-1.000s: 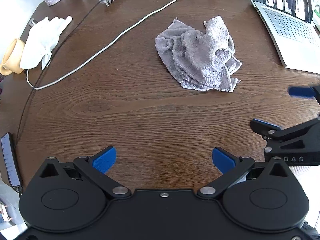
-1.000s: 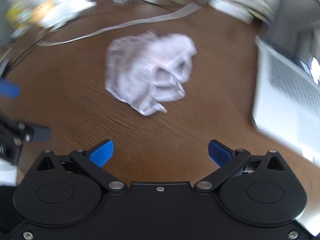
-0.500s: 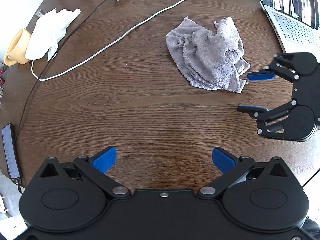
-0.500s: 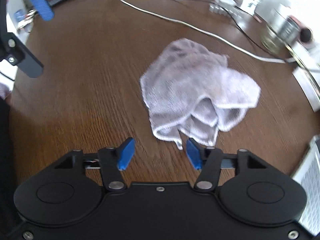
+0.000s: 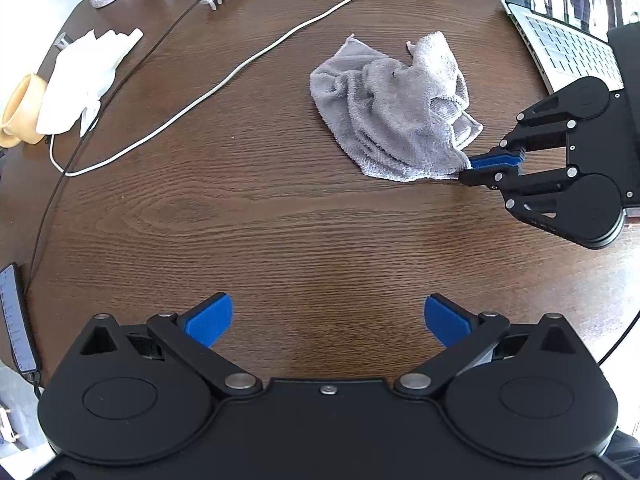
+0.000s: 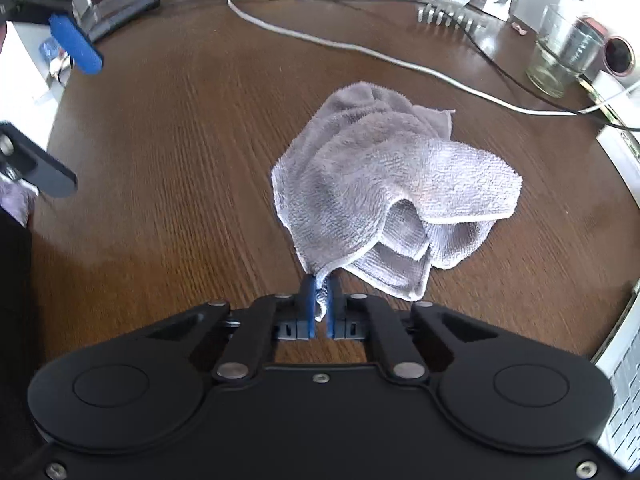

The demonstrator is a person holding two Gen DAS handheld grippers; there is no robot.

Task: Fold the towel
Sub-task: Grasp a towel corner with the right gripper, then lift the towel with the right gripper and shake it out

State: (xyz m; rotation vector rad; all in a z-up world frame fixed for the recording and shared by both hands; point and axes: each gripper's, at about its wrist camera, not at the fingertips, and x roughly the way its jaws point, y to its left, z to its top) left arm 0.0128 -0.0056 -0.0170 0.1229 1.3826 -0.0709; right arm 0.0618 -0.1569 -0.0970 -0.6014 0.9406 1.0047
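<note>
Your right gripper (image 6: 319, 298) is pinching the near corner of the towel (image 6: 384, 184), its blue fingers (image 6: 308, 304) closed down on the hem with only cloth showing between them. In the left wrist view that same right gripper (image 5: 472, 166) is reaching in from the right side of the table (image 5: 280, 220), its tips meeting the towel (image 5: 392, 112) at its near right corner.

The grey towel is lying crumpled in a loose heap on the dark wooden table, right of centre and toward the far half, with several folds bunched on top of each other.

Your left gripper (image 5: 326, 318) is hovering over bare wood at the near edge, well apart from the towel, its fingers spread wide and holding nothing.

A white cable (image 5: 224, 80) is running diagonally across the far left of the table, passing near the towel's far side without touching it. An open laptop (image 5: 568, 36) is sitting at the far right. White crumpled tissue (image 5: 84, 80) is resting at the far left, against a tan cup (image 5: 20, 112). In the right wrist view a glass (image 6: 564, 60) is standing far right, beyond the cable.
</note>
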